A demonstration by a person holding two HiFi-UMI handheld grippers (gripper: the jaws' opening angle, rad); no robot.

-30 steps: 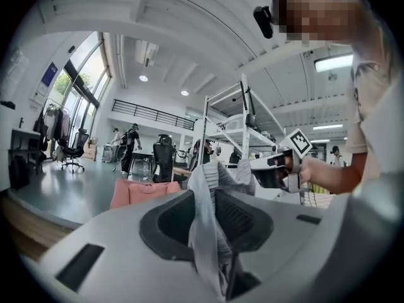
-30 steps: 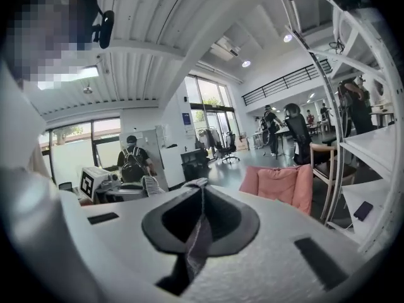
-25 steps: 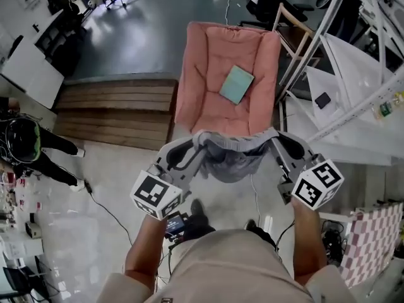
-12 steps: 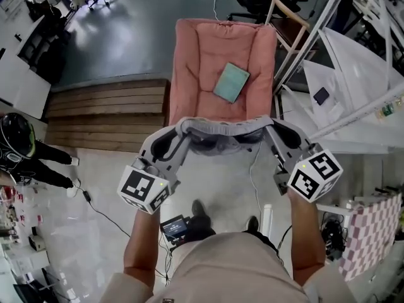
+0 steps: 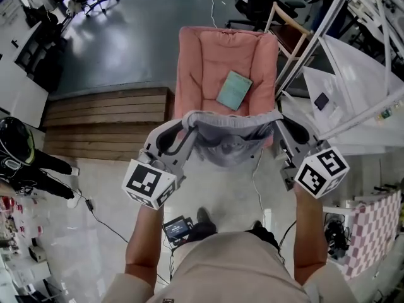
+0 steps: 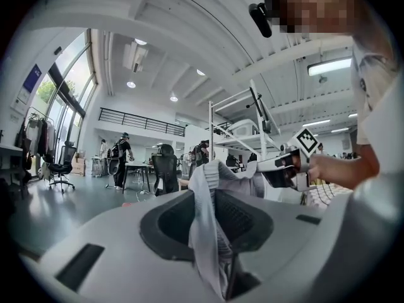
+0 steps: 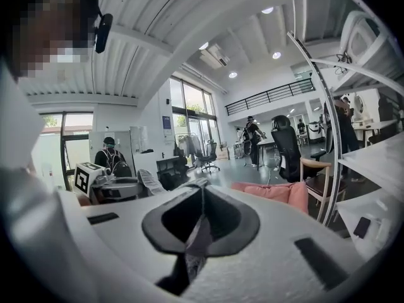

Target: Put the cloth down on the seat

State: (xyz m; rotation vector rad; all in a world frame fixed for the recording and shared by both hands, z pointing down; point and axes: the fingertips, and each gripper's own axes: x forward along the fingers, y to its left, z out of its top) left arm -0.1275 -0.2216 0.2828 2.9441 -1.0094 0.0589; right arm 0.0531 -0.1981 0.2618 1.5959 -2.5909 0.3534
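A grey cloth [image 5: 230, 137] hangs stretched between my two grippers, over the front edge of the pink cushioned seat [image 5: 208, 55]. My left gripper [image 5: 188, 121] is shut on the cloth's left corner, and the fabric [image 6: 205, 232] runs down between its jaws. My right gripper [image 5: 278, 120] is shut on the right corner, with a thin fold of cloth [image 7: 197, 242] pinched between its jaws. A green book [image 5: 234, 90] lies on the seat just beyond the cloth. The seat's pink edge [image 7: 271, 193] also shows in the right gripper view.
A wooden platform [image 5: 107, 118] lies left of the seat. A slanted metal frame [image 5: 315, 43], a wooden chair [image 5: 290, 24] and a white table [image 5: 353, 87] crowd the right side. A cable and a small device [image 5: 177, 226] are on the floor by the person's feet.
Both grippers have carried the cloth forward from in front of the seat to over its front edge. The cloth now hangs stretched wider between them.
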